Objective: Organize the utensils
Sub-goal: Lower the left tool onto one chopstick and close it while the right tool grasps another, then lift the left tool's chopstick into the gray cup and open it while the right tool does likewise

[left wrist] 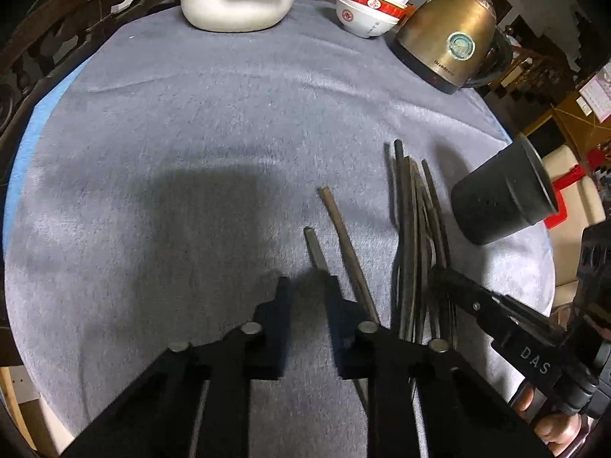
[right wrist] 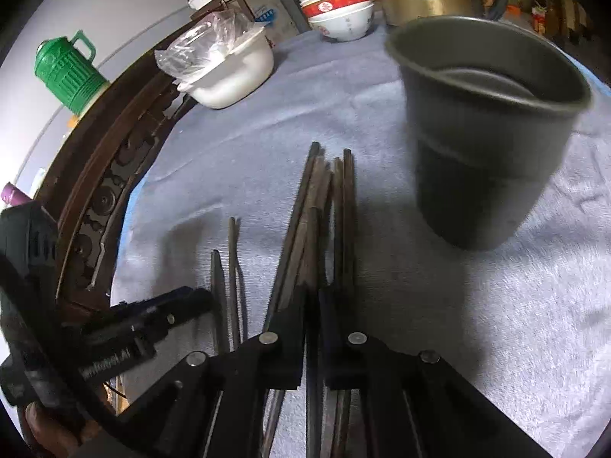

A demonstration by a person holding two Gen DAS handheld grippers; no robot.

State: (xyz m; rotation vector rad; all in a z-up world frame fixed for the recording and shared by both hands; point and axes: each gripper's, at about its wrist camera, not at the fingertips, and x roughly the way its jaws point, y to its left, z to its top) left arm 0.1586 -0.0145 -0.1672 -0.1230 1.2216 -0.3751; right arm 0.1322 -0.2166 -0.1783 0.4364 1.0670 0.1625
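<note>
I hold one gripper in each hand above a round table covered with a grey towel. My right gripper points down into the main bundle of chopsticks, which lies on the towel just left of the dark cup; its jaws are drawn almost together, and one dark chopstick from the bundle runs through the narrow slot between them, so I read this as a grip on that stick. My left gripper is lowered over two separate chopsticks that lie apart from the bundle on its left. In the left wrist view a gap shows between the fingers, and the nearer stick runs in between them; the second stick passes along the outside of the right finger. I cannot tell from the views whether the pads press on that nearer stick. The cup stands upright on the towel at the right side, mouth open. At the far edge stand a white basin with a plastic bag in it, stacked bowls with red bands, and a brass-coloured kettle.
</note>
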